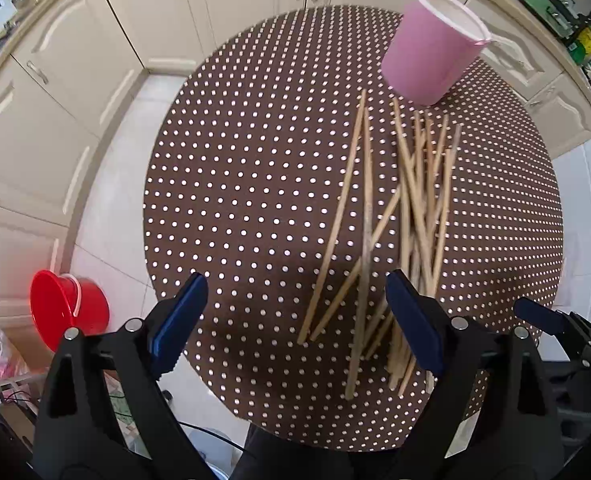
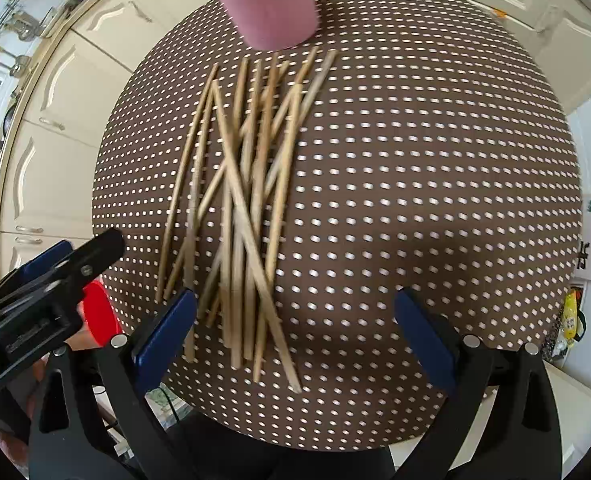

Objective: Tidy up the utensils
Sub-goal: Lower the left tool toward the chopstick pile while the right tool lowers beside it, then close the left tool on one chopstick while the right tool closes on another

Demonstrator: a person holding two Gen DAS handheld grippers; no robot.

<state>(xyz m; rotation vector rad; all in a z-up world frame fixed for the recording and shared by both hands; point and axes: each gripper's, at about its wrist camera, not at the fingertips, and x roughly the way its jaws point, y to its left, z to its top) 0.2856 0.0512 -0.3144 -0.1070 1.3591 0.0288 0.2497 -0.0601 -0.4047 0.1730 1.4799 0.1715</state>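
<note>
Several wooden chopsticks (image 1: 407,216) lie in a loose crossed pile on a round brown table with white dots (image 1: 255,184). A pink cup (image 1: 435,46) stands upright at the far end of the pile. My left gripper (image 1: 295,320) is open and empty above the table's near edge, the pile by its right finger. In the right wrist view the pile (image 2: 243,208) and the cup (image 2: 267,4) lie ahead. My right gripper (image 2: 295,332) is open and empty above the pile's near ends. The right gripper also shows in the left wrist view (image 1: 555,320), the left one in the right wrist view (image 2: 55,276).
A red bucket (image 1: 69,310) stands on the floor to the left of the table, with bags and clutter near it. Cream kitchen cabinets (image 1: 75,80) run behind and to both sides. The dotted table top (image 2: 435,184) spreads right of the pile.
</note>
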